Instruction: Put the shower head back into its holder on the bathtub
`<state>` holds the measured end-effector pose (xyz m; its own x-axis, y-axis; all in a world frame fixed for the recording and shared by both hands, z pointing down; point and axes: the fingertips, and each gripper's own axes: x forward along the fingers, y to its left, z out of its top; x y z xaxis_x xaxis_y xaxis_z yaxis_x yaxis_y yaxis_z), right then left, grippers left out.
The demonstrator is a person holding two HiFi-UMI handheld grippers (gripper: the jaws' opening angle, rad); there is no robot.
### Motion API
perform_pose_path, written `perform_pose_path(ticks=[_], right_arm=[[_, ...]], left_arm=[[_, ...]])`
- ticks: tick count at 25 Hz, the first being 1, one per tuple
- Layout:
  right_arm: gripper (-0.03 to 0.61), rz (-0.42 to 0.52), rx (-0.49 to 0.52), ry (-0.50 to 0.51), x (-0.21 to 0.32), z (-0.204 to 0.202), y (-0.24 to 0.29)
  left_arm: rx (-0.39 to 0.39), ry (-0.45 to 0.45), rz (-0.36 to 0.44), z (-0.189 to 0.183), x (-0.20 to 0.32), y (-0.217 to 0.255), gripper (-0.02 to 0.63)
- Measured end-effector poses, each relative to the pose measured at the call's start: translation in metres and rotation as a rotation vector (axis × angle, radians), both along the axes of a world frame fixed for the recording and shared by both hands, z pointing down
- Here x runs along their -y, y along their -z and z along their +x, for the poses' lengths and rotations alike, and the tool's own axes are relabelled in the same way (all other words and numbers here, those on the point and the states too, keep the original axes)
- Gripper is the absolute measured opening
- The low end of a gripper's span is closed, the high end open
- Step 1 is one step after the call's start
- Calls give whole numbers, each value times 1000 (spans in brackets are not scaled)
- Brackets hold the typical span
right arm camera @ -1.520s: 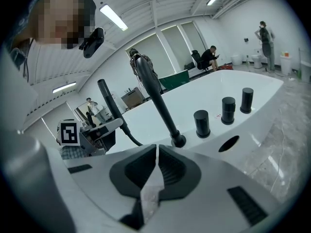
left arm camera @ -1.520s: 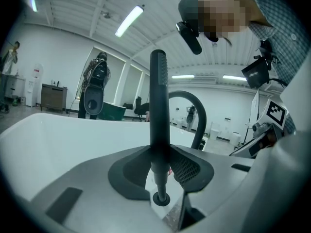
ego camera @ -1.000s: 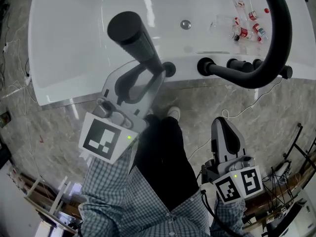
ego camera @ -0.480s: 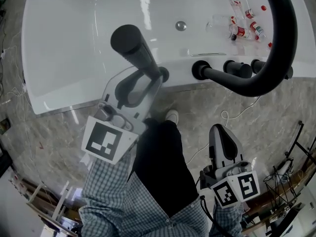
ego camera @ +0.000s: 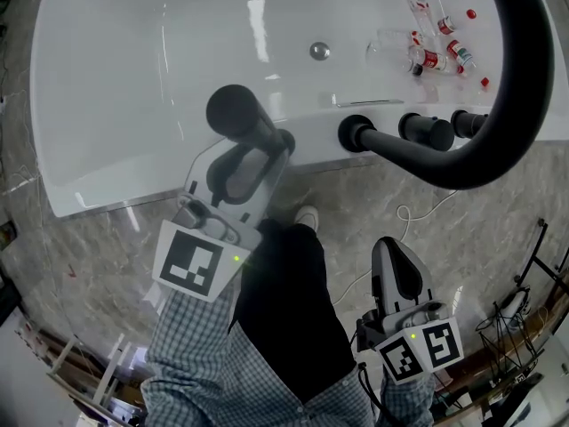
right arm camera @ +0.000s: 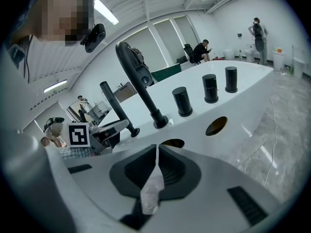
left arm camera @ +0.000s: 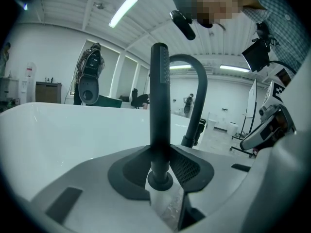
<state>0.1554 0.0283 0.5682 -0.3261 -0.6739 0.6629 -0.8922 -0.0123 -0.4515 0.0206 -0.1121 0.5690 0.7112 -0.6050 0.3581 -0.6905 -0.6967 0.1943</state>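
Over the last second the shower head (ego camera: 238,114) has swung from a clear lean toward 11 o'clock to nearly upright, so the head view now sees it almost end-on. The bathtub (ego camera: 133,181) has slid up the frame as the person closes in.

The left gripper (ego camera: 265,149) has its jaws clamped on the black handle low down, just above the foot. In the left gripper view the shower head (left arm camera: 159,106) stands straight up between the pads of the left gripper (left arm camera: 160,165), its foot in the dark collar of the holder (left arm camera: 160,179) on the white rim. In the head view that holder (ego camera: 286,139) lies at 9 o'clock from the curved faucet (ego camera: 498,132) and its knobs (ego camera: 425,130). From the right gripper view the shower head (right arm camera: 116,108) rises off the rim at 9 o'clock of the faucet base.

The right gripper (ego camera: 397,269) hangs at 5 o'clock over the floor, well apart from the tub. Its jaws (right arm camera: 155,154) are pressed together with nothing between them.

The step in hand looks like the final seating. Whether the foot is fully home cannot be told. The next move probably calls for a straight push down, then easing the jaws apart and drawing back toward 6 o'clock without tipping the handle.
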Motion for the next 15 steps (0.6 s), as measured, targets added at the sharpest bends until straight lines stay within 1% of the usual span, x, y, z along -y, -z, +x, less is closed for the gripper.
perform_pose_path(ticks=[3, 6, 8, 11, 15], right_arm=[[28, -5, 3, -4, -4, 2, -4], [28, -10, 10, -7, -5, 3, -7], [28, -13, 13, -5, -6, 2, -8], [28, -13, 18, -4, -5, 1, -8], [28, -8, 24, -2, -3, 0, -7]], left_arm=[[46, -25, 24, 4, -3, -6, 121], [155, -106, 67, 10, -9, -14, 121], [215, -143, 78, 13, -13, -18, 121], [249, -149, 74, 14, -13, -22, 121], [266, -138, 64, 16, -11, -23, 121]])
